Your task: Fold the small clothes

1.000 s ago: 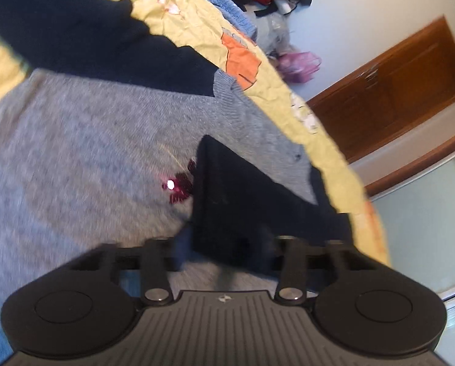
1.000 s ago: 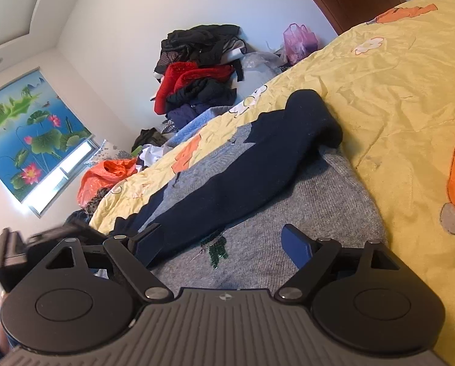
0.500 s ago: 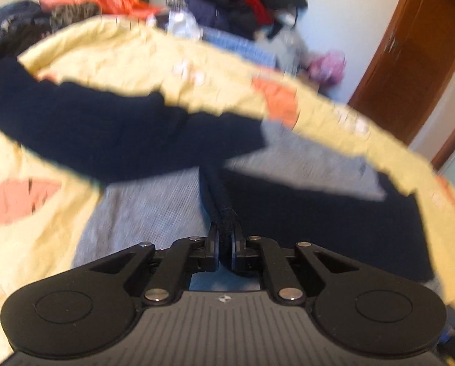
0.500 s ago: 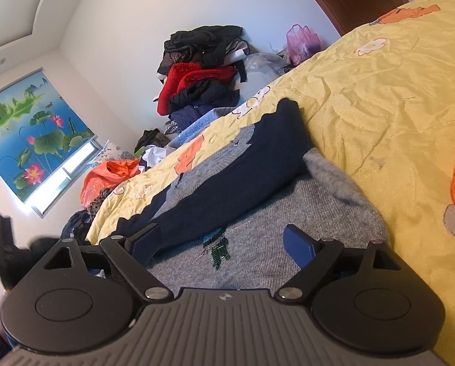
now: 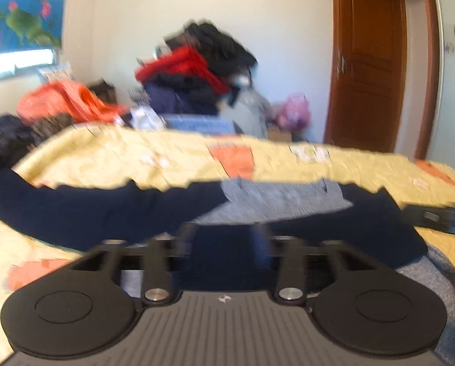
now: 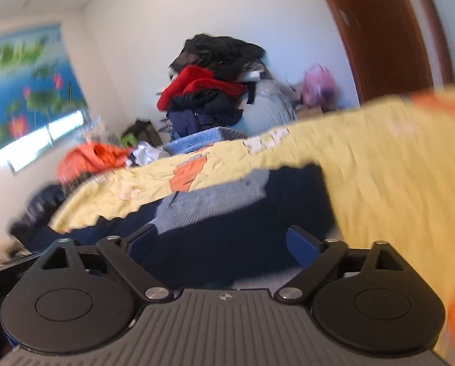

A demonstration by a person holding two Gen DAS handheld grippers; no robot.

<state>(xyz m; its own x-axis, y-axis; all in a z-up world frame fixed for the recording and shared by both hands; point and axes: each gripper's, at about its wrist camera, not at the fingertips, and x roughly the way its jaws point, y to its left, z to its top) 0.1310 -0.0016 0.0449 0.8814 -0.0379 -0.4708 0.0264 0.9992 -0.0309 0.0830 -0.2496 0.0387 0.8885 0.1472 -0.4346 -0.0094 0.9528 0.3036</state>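
Observation:
A small grey sweater (image 5: 282, 198) with navy sleeves lies on a yellow bedspread (image 5: 111, 158). One navy sleeve (image 5: 84, 210) stretches out to the left; the other navy sleeve (image 5: 364, 225) is folded across the body. My left gripper (image 5: 227, 241) is open, its fingers apart just over the folded navy cloth, holding nothing; the view is blurred. In the right wrist view the sweater (image 6: 209, 204) lies ahead and my right gripper (image 6: 224, 241) is wide open above the navy part (image 6: 236, 244), empty. The right gripper's tip shows at the left view's right edge (image 5: 441, 216).
A pile of clothes, red, black and navy (image 5: 196, 73), stands beyond the bed's far edge, with an orange heap (image 5: 65, 103) to its left. A brown wooden door (image 5: 370, 61) is at the right. A window with a lotus blind (image 6: 29, 91) is on the left wall.
My left gripper was shut on the navy sleeve half a second ago; it has opened and let go, with the sleeve laid across the body. Both cameras have swung level toward the far wall.

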